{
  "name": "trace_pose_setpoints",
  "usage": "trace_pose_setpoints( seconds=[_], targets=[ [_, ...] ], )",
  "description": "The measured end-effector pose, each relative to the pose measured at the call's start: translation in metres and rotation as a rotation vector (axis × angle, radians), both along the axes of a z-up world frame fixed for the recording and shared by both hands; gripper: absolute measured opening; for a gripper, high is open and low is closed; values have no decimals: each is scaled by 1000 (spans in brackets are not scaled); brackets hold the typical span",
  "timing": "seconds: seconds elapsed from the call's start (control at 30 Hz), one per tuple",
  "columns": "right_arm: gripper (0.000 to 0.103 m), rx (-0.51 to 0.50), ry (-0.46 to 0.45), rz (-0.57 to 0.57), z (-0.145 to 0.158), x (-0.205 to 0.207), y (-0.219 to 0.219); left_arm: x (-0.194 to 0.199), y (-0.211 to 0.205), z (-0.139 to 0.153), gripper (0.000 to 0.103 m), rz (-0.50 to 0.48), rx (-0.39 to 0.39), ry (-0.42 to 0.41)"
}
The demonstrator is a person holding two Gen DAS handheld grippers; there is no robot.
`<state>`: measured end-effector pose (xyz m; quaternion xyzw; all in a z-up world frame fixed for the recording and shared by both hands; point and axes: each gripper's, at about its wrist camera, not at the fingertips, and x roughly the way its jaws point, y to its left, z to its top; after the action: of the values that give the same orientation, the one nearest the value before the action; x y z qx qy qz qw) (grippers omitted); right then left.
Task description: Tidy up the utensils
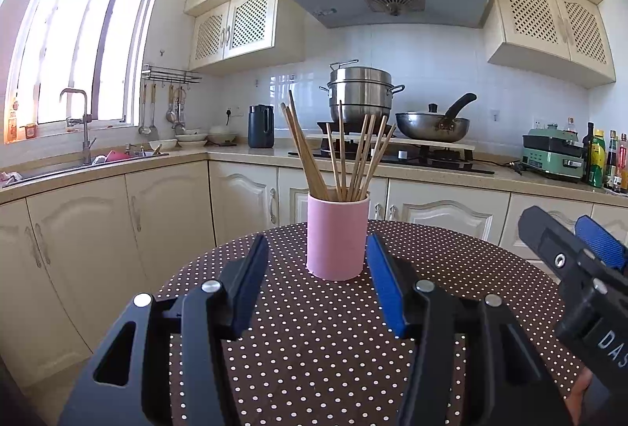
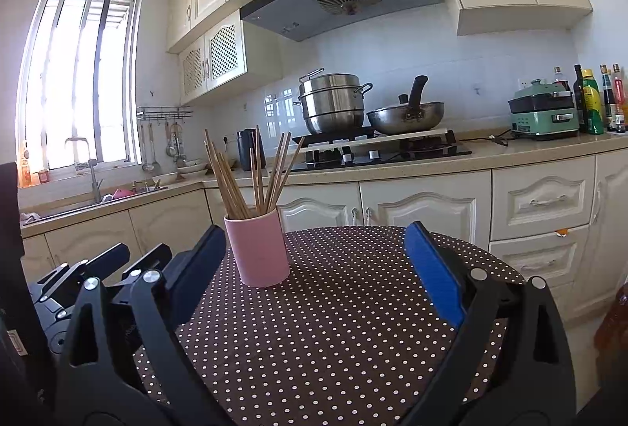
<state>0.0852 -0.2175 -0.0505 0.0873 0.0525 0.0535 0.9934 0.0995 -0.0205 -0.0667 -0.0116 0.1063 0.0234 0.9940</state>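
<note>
A pink cup (image 1: 337,241) holding several wooden chopsticks (image 1: 341,151) stands upright on a round table with a brown polka-dot cloth (image 1: 314,347). My left gripper (image 1: 317,241) is open. The cup stands just ahead of its fingertips, with a gap on the left side and the right blue pad (image 1: 382,276) close to the cup's edge. At the right, my right gripper (image 1: 555,218) hovers over the table edge. In the right wrist view the right gripper (image 2: 316,229) is open and holds nothing. The cup (image 2: 259,249) and chopsticks (image 2: 251,174) are ahead, near its left finger. The left gripper (image 2: 143,251) shows at lower left.
Behind the table runs a kitchen counter (image 1: 431,170) with a stove, a steamer pot (image 1: 361,92) and a wok (image 1: 431,125). A sink with a tap (image 1: 84,135) is at the left, a dark kettle (image 1: 260,125) near the corner. A green appliance (image 1: 551,155) and several bottles stand at the right.
</note>
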Motion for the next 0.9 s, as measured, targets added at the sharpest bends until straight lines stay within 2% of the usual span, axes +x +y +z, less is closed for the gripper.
trace_pose_setpoints(
  seconds=[0.43,0.9],
  targets=[
    [91,6,17,-11,-2,3,-2,3,7,0,52,-3,-22,-1],
    [91,14,21,-31,-2,4,-5,4,7,0,52,10,-11,6]
  ],
)
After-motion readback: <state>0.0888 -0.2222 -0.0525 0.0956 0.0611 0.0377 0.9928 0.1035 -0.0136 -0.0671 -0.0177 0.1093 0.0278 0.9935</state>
